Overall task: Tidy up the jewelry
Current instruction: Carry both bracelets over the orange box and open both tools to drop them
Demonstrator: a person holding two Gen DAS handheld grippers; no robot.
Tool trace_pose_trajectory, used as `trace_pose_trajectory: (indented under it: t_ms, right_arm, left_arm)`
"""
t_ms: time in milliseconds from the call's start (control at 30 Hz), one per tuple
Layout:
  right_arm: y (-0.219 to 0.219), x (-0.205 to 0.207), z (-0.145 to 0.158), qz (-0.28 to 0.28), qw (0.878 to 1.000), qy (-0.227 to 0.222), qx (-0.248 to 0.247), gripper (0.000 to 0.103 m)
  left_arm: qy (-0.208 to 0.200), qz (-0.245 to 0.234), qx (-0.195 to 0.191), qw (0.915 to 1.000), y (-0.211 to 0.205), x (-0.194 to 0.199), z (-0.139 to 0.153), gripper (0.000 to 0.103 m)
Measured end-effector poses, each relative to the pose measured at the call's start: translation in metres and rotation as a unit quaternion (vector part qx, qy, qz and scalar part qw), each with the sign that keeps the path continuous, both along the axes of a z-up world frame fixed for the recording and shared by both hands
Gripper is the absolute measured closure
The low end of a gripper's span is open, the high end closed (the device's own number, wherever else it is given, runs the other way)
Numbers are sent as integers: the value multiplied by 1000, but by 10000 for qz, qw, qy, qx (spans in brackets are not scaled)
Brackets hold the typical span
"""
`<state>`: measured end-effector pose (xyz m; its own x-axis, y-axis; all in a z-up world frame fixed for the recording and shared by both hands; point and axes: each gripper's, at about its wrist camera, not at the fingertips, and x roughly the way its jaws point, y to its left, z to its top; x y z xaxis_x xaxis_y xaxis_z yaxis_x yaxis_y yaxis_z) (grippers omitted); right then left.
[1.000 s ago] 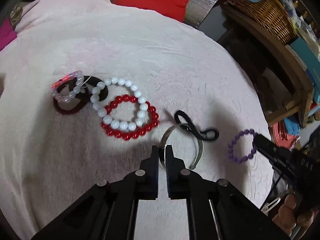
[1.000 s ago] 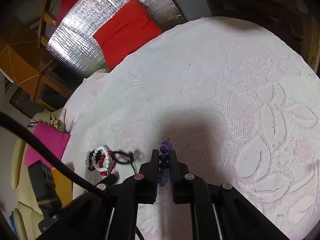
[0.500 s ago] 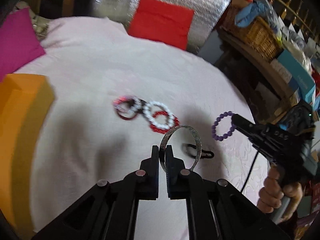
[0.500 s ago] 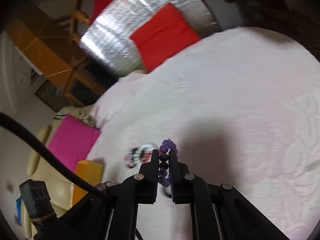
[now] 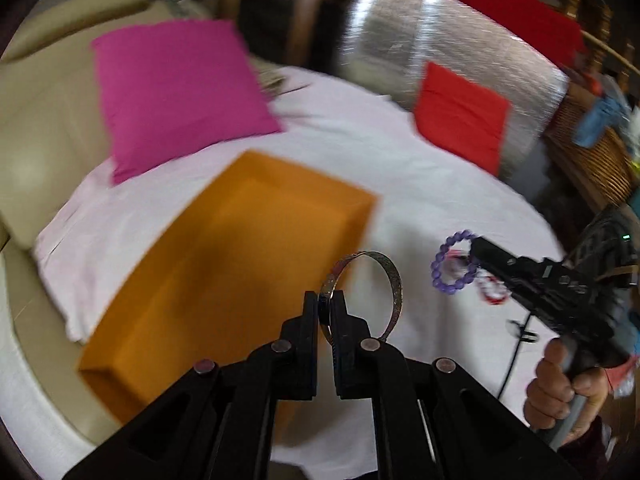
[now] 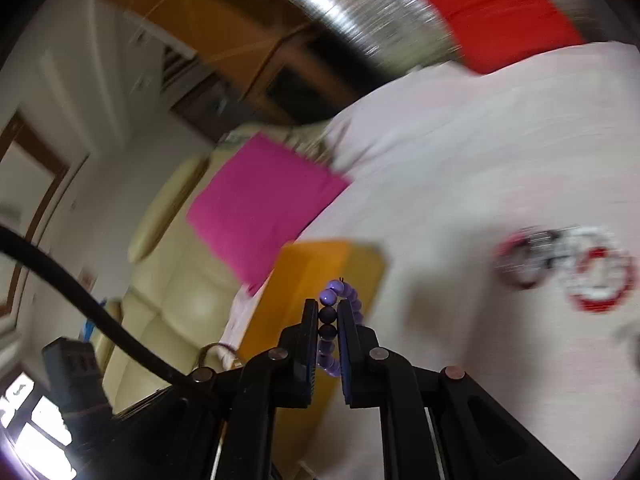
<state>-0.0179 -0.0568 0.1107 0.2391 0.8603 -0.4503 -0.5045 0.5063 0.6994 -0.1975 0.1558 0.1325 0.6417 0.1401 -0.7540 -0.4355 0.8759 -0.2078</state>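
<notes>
My left gripper (image 5: 327,300) is shut on a silver bangle (image 5: 394,280), held in the air just right of an open orange box (image 5: 224,272) on the white cloth. My right gripper (image 6: 328,308) is shut on a purple bead bracelet (image 6: 354,300), also raised, with the orange box (image 6: 316,280) behind it. The right gripper also shows in the left wrist view (image 5: 476,245) with the purple bracelet (image 5: 454,268). Red and white bead bracelets (image 6: 600,280) lie blurred on the cloth at the right.
A magenta cushion (image 5: 176,92) lies on a cream sofa (image 5: 40,120) to the left. A red cushion (image 5: 460,116) leans on a silver sheet (image 5: 460,40) behind the round table (image 5: 400,168). A wicker basket (image 5: 596,152) stands at the far right.
Both grippers have swung left and lifted, carrying the bangle and the purple bracelet away from the jewelry pile toward the orange box. The views are motion-blurred.
</notes>
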Motion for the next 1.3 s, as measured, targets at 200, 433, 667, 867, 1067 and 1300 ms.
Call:
trace_pose_trajectory:
  t_ms: [200,433,667,867,1067,1300]
  right_arm:
    - [81,-23,-3,724,9973,-44,-143,93]
    - [118,-14,-19,761,9966,95,-286,89]
    - [100,7,-20,419,9988,232,-56,66]
    - [68,8,-13,144,9996,134,-214,67]
    - [36,9,-9,-95,9988,159,-443,67]
    - [-15,19,-7,-501,9964,393,-566,67]
  left_arm:
    - [459,375,-104,9982,40,-10,-35,97]
    - [868,412,-117,9953,49,5,-59,95]
    - [765,501,39,9958,45,0,-45,68]
    - [700,317,-57,9970,27,6,-43,68]
    - [578,40,-11,9983,-4,13,-34,62]
    - [517,-215,169,9983,-46,22,-23,42]
